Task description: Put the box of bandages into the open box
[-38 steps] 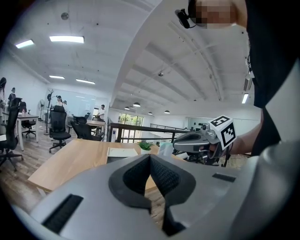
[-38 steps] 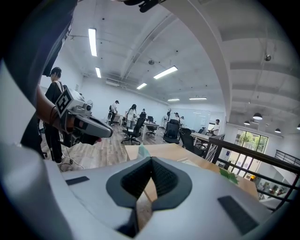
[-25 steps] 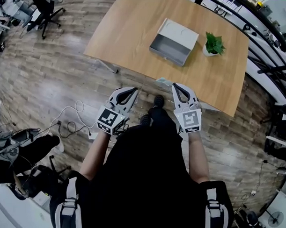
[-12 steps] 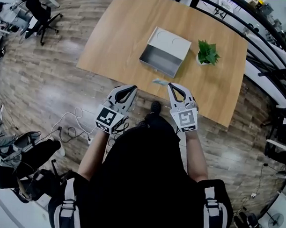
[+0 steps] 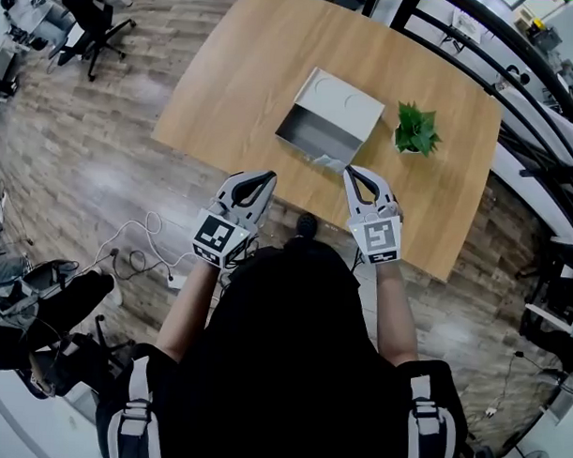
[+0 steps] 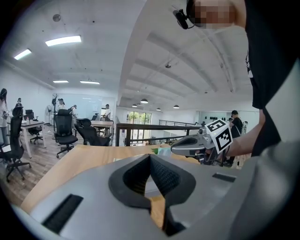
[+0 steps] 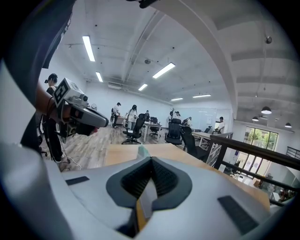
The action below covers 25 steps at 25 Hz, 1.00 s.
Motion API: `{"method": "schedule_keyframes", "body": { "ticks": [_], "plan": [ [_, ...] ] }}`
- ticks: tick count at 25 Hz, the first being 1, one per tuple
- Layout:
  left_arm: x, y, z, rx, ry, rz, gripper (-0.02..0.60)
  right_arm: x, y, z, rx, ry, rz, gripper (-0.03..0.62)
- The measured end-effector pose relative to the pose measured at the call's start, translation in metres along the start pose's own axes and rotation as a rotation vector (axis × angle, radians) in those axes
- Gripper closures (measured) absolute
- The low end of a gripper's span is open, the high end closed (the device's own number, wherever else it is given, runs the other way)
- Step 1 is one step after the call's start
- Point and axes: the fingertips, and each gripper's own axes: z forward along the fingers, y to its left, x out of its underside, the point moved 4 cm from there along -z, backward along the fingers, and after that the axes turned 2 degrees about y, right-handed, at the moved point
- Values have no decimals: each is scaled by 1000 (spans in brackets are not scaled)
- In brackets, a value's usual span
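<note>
The box of bandages (image 5: 324,162), small and pale green, is pinched in my right gripper (image 5: 349,170), which is shut on it just over the table's near edge. It sits right at the front wall of the open grey box (image 5: 309,132), whose lid (image 5: 346,94) leans back. In the right gripper view the bandage box (image 7: 142,151) pokes out edge-on past the closed right gripper (image 7: 151,159). My left gripper (image 5: 269,178) hangs shut and empty off the table's near edge, left of the right one. In the left gripper view the left gripper (image 6: 150,157) holds nothing.
A small potted plant (image 5: 417,129) stands to the right of the open box on the wooden table (image 5: 245,72). Black railings (image 5: 517,81) run behind the table. Office chairs (image 5: 87,14) and floor cables (image 5: 141,242) lie to the left.
The person has stepped closer to the table. Both grippers moved forward, and the right one carried the bandage box up to the front of the open box.
</note>
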Motion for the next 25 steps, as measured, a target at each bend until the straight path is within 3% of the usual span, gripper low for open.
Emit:
{"method": "schedule_keyframes", "body": {
  "ticks": [15,25],
  "plan": [
    [-5,13,9,-80,1,-12,560,-1,-14,25,-84,-9,-25,569],
    [2,15,7,-75,18,-23,559,4,-10,31,-112,-2,-2,569]
  ]
}}
